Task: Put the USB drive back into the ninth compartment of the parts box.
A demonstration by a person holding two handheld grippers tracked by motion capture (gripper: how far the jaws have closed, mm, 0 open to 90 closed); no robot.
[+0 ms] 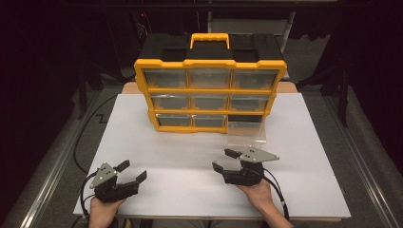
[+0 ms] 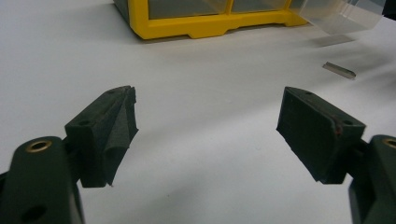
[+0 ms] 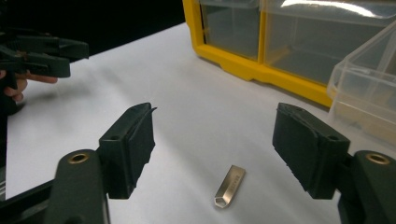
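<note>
— What's that between your right gripper's point(image 3: 215, 140) jaws?

— A small, flat, silvery metal piece with one pointed end point(image 3: 229, 185), lying on the white table point(image 3: 196, 107) below my spread jaws, untouched, near the pulled-out clear plastic drawer point(image 3: 364, 93).

— And your left gripper point(image 2: 205, 126)?

— Wide apart too, holding nothing.

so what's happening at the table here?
A person holds a gripper in each hand. The right gripper is open over a small metal piece on the white table, beside a clear drawer pulled out of the yellow organizer. The left gripper is open and holds nothing.
</note>
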